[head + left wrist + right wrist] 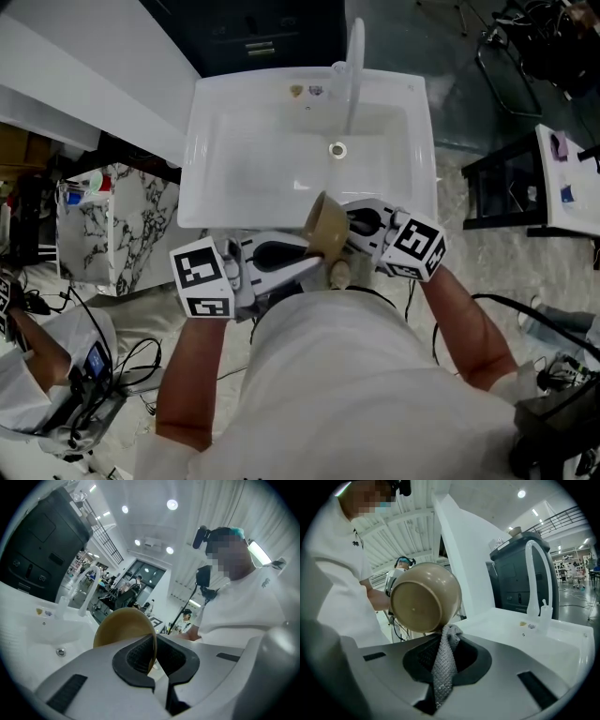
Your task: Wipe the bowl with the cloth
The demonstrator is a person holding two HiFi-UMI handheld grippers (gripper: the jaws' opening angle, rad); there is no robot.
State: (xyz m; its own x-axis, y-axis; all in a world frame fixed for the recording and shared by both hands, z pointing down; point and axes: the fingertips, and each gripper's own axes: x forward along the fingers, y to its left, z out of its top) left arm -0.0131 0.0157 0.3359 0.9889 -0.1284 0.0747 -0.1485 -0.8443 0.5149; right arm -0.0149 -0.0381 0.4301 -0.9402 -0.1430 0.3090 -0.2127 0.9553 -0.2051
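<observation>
bowl (pixel 123 627) rim in left gripper (pixel 154 660), cloth (pixel 443 667) touching

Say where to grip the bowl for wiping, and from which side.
Grip the bowl by its rim, edge-on, one jaw inside and one outside, as the left gripper does. The wall is thin there; the round body looks too wide. That leaves the base clear for the cloth.

A tan bowl (pixel 325 228), a grey knobbly-weave cloth (pixel 443 667), a white sink (pixel 199 164), and a white, grey-veined cabinet (pixel 131 225).
</observation>
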